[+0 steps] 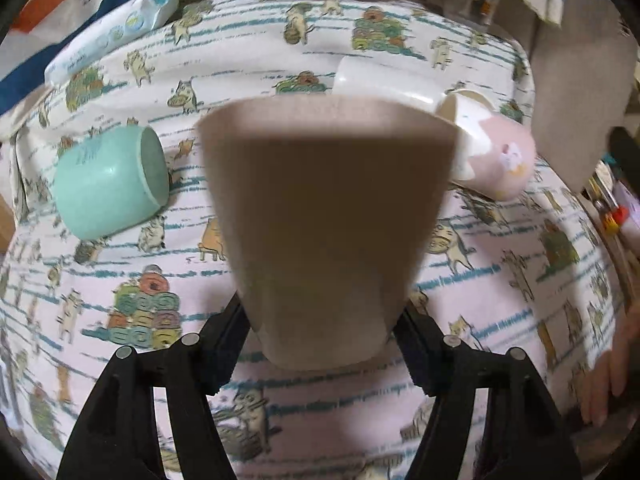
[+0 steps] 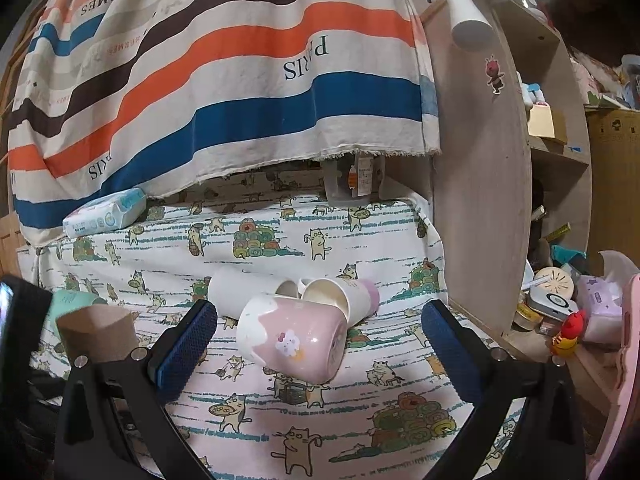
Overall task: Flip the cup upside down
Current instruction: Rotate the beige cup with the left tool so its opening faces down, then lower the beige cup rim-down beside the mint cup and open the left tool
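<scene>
You get soft, even indoor light — no glare, faint shadows. The brown cup point(image 1: 324, 216) looms blurred in your left view; both pictures bend and darken at the rims.

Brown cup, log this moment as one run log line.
left gripper: shut on brown cup, lifted | right gripper: open, facing pink cup lying on its side | teal cup: on its side
</scene>
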